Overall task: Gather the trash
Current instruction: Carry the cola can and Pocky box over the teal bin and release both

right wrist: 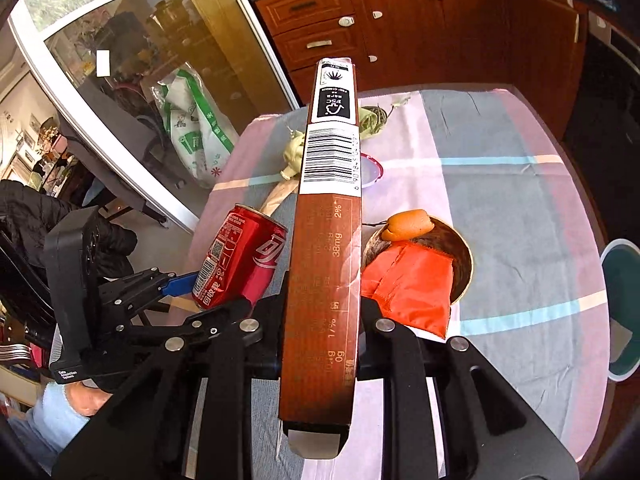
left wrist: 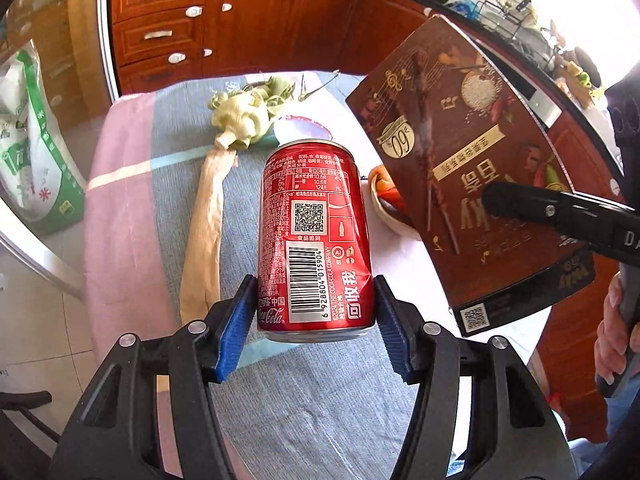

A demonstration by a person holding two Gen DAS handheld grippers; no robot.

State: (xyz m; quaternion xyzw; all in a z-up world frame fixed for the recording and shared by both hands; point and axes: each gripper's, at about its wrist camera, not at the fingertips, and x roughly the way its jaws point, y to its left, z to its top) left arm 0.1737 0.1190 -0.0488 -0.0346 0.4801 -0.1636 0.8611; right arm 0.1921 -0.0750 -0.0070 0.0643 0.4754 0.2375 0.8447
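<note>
A red cola can hangs tilted above the table, and my left gripper is shut on it, with the blue pads pressing its lower sides. In the right wrist view the same can shows at the left, with one blue pad against it. My right gripper is shut on a flat brown snack box, seen edge-on with its barcode end pointing away. In the left wrist view the box hangs to the right of the can, with one black finger across its face.
On the striped tablecloth lie corn husks, a long pale husk strip and a round white lid. A brown bowl holds an orange wrapper and a peel. A teal bin stands at the right and wooden cabinets behind.
</note>
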